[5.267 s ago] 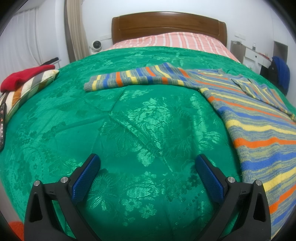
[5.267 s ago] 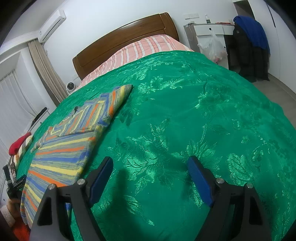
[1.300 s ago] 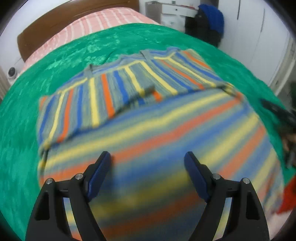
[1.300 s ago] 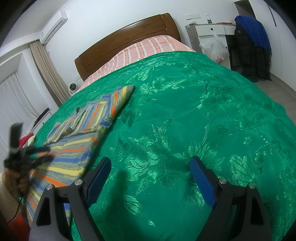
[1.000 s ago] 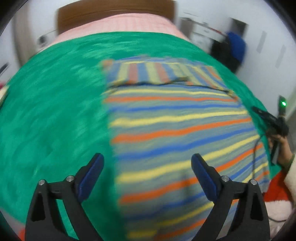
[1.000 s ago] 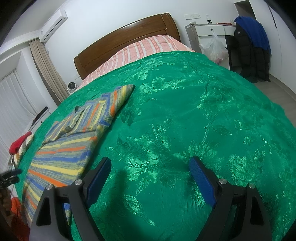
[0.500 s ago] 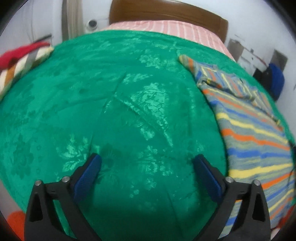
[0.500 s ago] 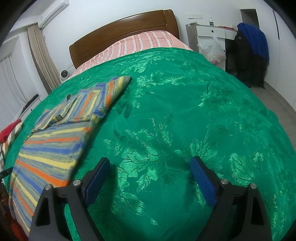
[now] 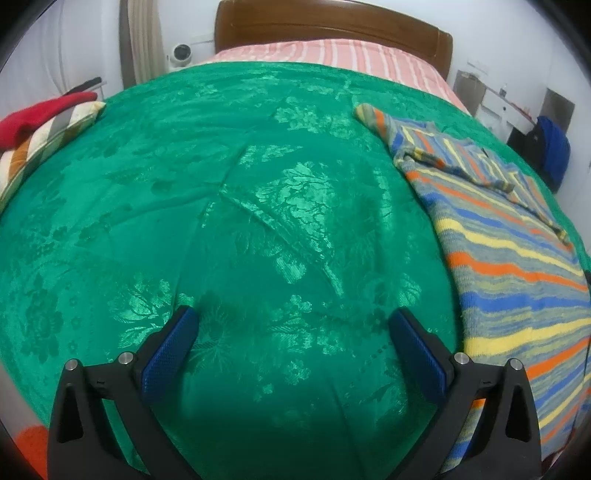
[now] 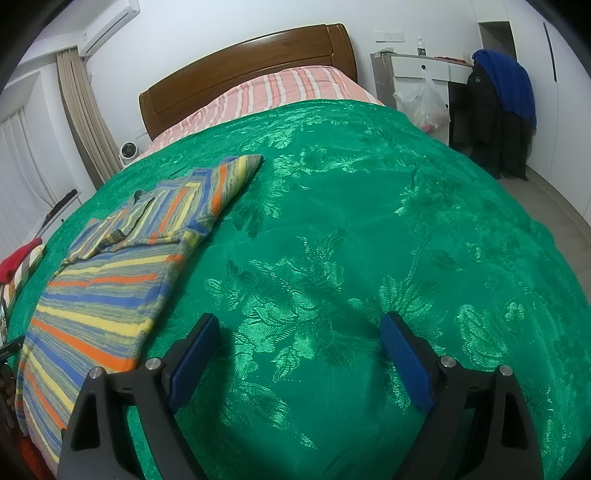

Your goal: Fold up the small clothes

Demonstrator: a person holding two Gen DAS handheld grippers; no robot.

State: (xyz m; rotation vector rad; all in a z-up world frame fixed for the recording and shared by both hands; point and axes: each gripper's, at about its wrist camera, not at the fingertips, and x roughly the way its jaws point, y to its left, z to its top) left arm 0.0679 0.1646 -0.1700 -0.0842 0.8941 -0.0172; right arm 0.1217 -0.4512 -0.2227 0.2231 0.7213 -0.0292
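1. Left wrist view: the left gripper (image 9: 291, 325) fills the bottom of the frame, its two blue-padded fingers (image 9: 170, 347) spread wide with nothing between them. Only the green bedspread (image 9: 229, 229) shows in the gap.
2. Same view: the striped sweater (image 9: 517, 266) lies flat along the right side of the frame, running from the upper right down to the lower right edge. Its near hem passes behind the right-hand finger; whether it touches the finger cannot be told.
3. Same view: one sleeve (image 9: 458, 162) is folded across the upper part of the sweater, its cuff end pointing toward the upper centre of the frame.
4. Same view: a red item on a striped cushion (image 9: 40, 129) sits at the left edge. The wooden headboard (image 9: 332, 33) and pink striped bedding (image 9: 332, 57) run along the top.
5. Right wrist view: the right gripper (image 10: 299, 339) stands at the bottom centre, its blue pads (image 10: 406, 362) set far apart and holding nothing. Bare green bedspread (image 10: 369, 221) lies between and ahead of them.
6. Same view: the striped sweater (image 10: 103, 288) occupies the left side of the frame, from the middle left down to the lower left corner. Its edge lies just beside the left-hand finger, apparently apart from it.
7. Same view: the folded sleeve (image 10: 207, 188) lies over the sweater's upper part, its cuff pointing toward the upper centre.
8. Same view: the headboard (image 10: 243, 77) sits at upper centre, and a dark coat with a blue garment (image 10: 506, 96) hangs at the upper right.
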